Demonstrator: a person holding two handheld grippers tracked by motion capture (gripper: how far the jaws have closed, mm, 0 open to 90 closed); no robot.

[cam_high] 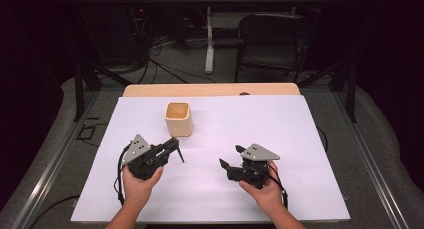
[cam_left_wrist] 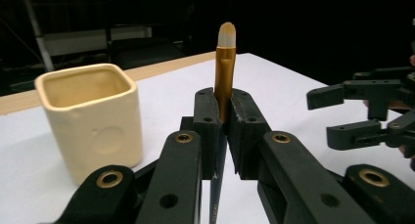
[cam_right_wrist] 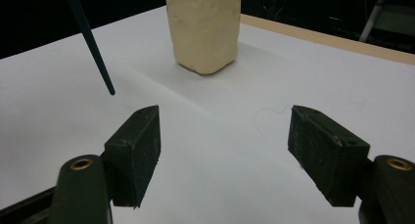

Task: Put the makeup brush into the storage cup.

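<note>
A paintbrush point(cam_left_wrist: 226, 53) with a gold ferrule, pale bristles and a dark handle stands upright between the jaws of my left gripper point(cam_left_wrist: 224, 99), which is shut on it. In the high view the left gripper point(cam_high: 175, 143) hovers just in front of a cream square cup point(cam_high: 178, 118), with the brush handle point(cam_high: 179, 154) pointing down toward the sheet. The cup point(cam_left_wrist: 90, 119) is upright and looks empty. My right gripper point(cam_high: 231, 156) rests to the right, open, with nothing between its jaws point(cam_right_wrist: 225, 121). It faces the cup point(cam_right_wrist: 205, 28) and the brush handle's tip point(cam_right_wrist: 90, 43).
A white sheet point(cam_high: 280, 124) covers the table, with a wooden edge point(cam_high: 210, 90) at the far side. A dark folding chair point(cam_high: 272, 39) and a table leg stand beyond it. Metal rails run along both sides of the table.
</note>
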